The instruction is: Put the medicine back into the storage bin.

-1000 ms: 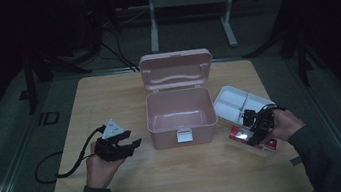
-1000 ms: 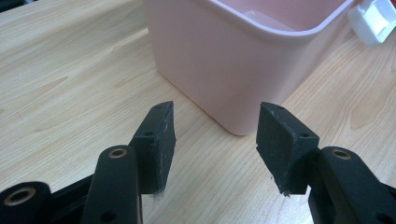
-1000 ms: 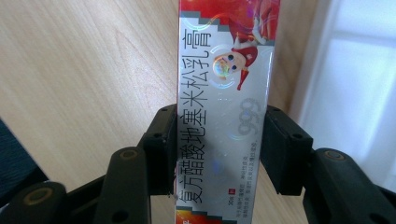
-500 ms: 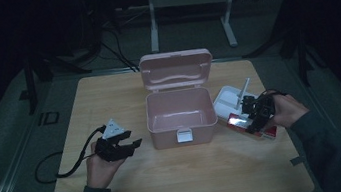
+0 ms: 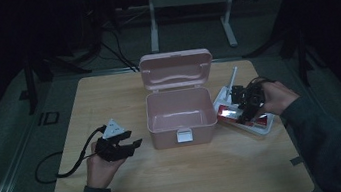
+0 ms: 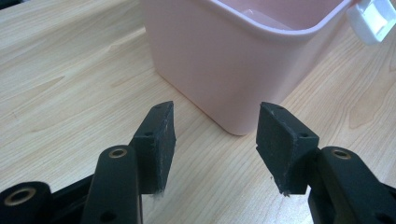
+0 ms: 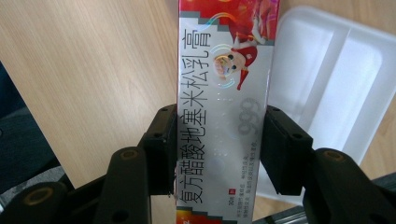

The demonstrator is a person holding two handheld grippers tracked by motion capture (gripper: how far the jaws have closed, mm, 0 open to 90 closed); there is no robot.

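surface: wooden table point(image 5: 181, 185) | on it: open pink box point(image 5: 179, 117), white tray point(image 5: 264, 127)

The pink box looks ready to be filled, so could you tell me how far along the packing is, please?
Done: the pink box stands open, lid up, and looks empty inside. In hand: the right gripper is shut on a red and silver carton, held above the white tray and the table beside it. The left gripper waits open beside the box. Left: probably carrying the carton into the box, then closing the lid.

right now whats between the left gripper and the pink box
Nothing: in the left gripper view, only bare table separates the open left gripper from the pink box.
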